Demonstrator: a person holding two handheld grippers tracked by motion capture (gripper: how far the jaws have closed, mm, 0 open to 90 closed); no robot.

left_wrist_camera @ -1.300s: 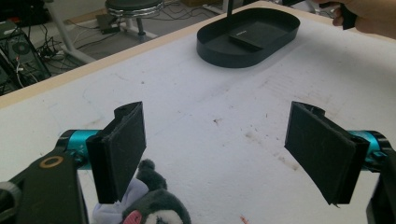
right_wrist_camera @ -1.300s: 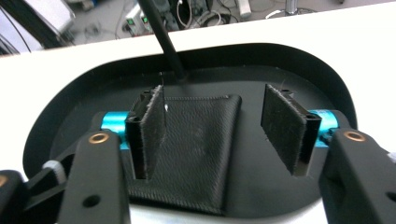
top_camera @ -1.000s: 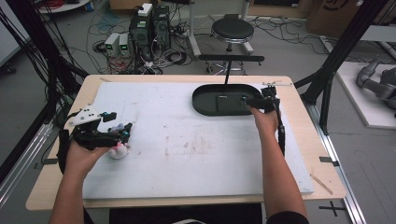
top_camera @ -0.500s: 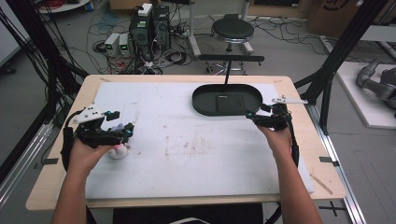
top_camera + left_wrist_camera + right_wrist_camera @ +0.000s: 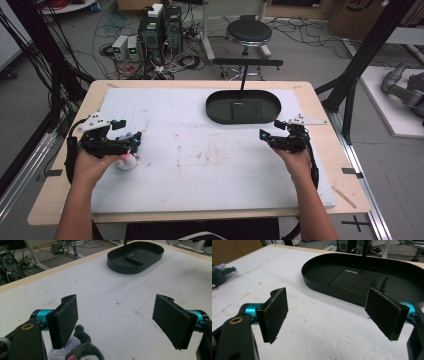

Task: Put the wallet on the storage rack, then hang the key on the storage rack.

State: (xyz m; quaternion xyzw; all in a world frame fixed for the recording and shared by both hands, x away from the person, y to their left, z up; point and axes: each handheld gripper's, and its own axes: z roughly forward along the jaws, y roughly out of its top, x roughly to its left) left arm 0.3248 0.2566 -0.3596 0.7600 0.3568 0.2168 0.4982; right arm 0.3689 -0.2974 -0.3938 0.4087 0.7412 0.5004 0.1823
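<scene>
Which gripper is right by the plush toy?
The left gripper: the small grey-and-white plush toy lies just beneath its open jaws. The right gripper hovers near the black oval tray.

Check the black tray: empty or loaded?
Empty. The tray holds nothing loose in the high view and both gripper views; there is just a flat dark panel on its floor.

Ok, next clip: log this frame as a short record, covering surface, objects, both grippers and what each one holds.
surface: white mat on a wooden table
tray: black oval tray, far side, holds a flat black insert
toy: small grey plush toy, near left, just under the left gripper
left gripper: open, holding nothing
right gripper: open, holding nothing, near the tray's right end
</scene>
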